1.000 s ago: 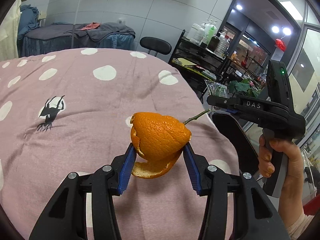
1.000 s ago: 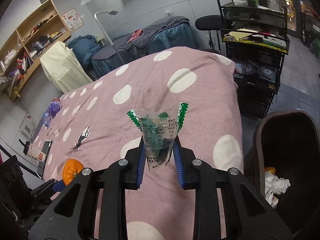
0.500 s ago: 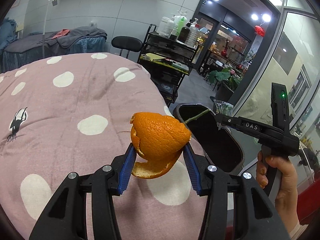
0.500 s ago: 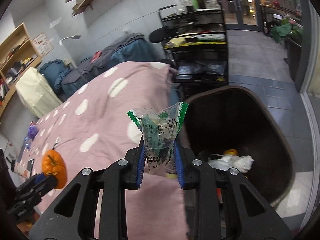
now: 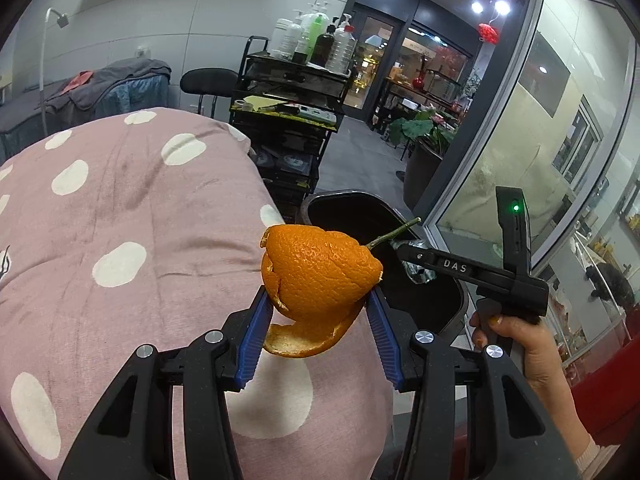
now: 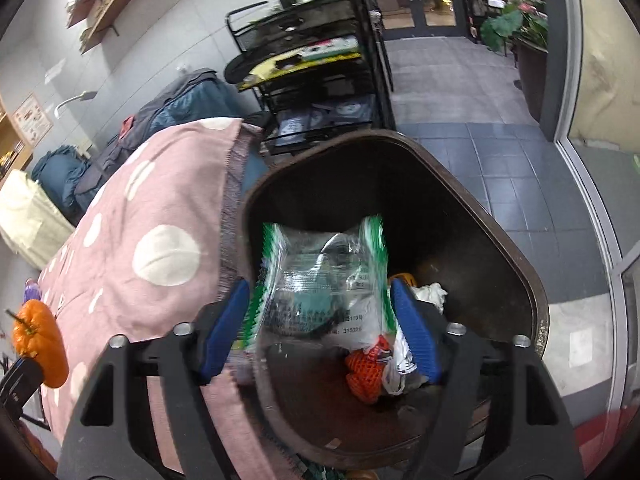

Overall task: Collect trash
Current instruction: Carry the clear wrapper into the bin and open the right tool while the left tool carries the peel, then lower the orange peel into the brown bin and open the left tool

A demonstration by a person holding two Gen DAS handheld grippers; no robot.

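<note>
Room: a pink dotted bed point(image 6: 132, 240), my dark trash bin point(image 6: 532, 308) at its edge.
Right gripper point(image 6: 320, 328): fingers just spread, wrapper point(image 6: 324, 284) loose between them, above the bin.
Left gripper point(image 5: 316, 336): fingers clamp the orange peel point(image 5: 316, 276) over the bed, bin ahead-right.

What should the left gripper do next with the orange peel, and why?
Probably carry the orange peel rightward over the trash bin. The left gripper is shut on it above the dotted blanket, while the right gripper has just been opening, freeing the plastic wrapper above the bin.
</note>
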